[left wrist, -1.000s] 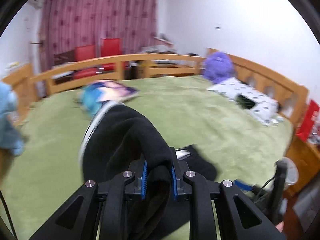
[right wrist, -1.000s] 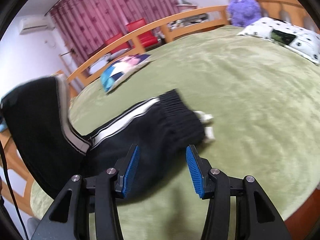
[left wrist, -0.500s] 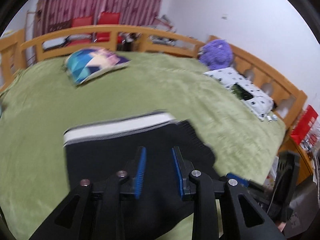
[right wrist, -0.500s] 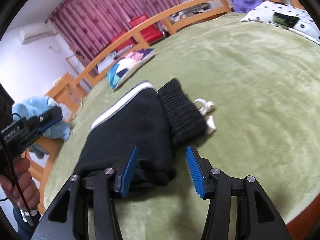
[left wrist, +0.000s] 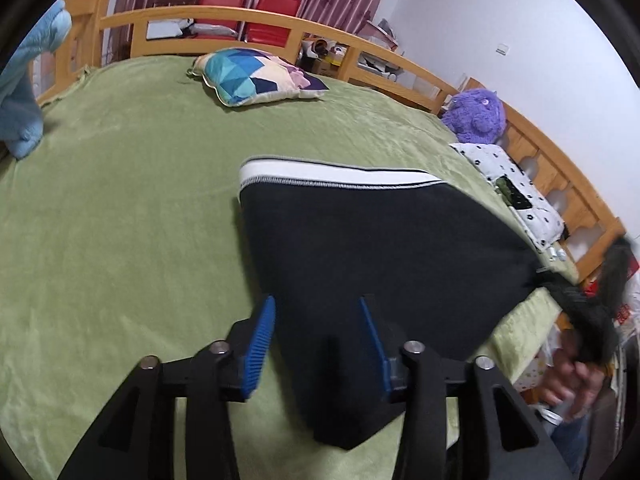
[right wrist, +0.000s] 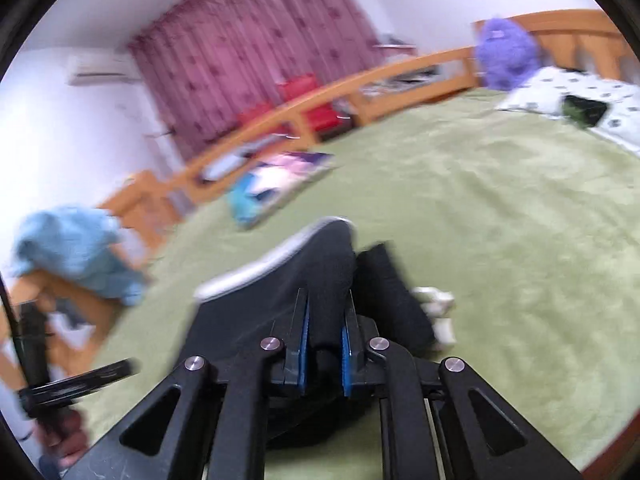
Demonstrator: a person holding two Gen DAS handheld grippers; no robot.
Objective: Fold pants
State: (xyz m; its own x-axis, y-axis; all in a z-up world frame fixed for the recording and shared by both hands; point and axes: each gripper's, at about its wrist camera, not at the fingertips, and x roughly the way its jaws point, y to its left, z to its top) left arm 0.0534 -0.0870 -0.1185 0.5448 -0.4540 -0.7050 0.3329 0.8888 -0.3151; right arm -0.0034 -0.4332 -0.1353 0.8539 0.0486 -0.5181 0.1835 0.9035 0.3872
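The black pants [left wrist: 372, 256] with a white side stripe [left wrist: 340, 176] lie folded on the green bed cover [left wrist: 120, 220]. My left gripper [left wrist: 316, 340] is open just above their near edge, holding nothing. In the right wrist view my right gripper [right wrist: 323, 336] is shut on a fold of the pants [right wrist: 320, 276] at their near right corner. The elastic waistband [right wrist: 392, 288] and white drawstrings [right wrist: 438, 308] lie just right of it. The right gripper also shows at the right edge of the left wrist view, blurred.
A patterned pillow [left wrist: 256, 76] lies at the far side of the bed. A purple plush toy [left wrist: 476, 112] and a spotted pillow [left wrist: 516, 192] sit at the right by the wooden bed rail [left wrist: 240, 16]. A blue cloth [left wrist: 20, 84] hangs at the left rail.
My left gripper laid its fold down over the pants, opened and let go. My right gripper moved in and shut on the pants' near corner.
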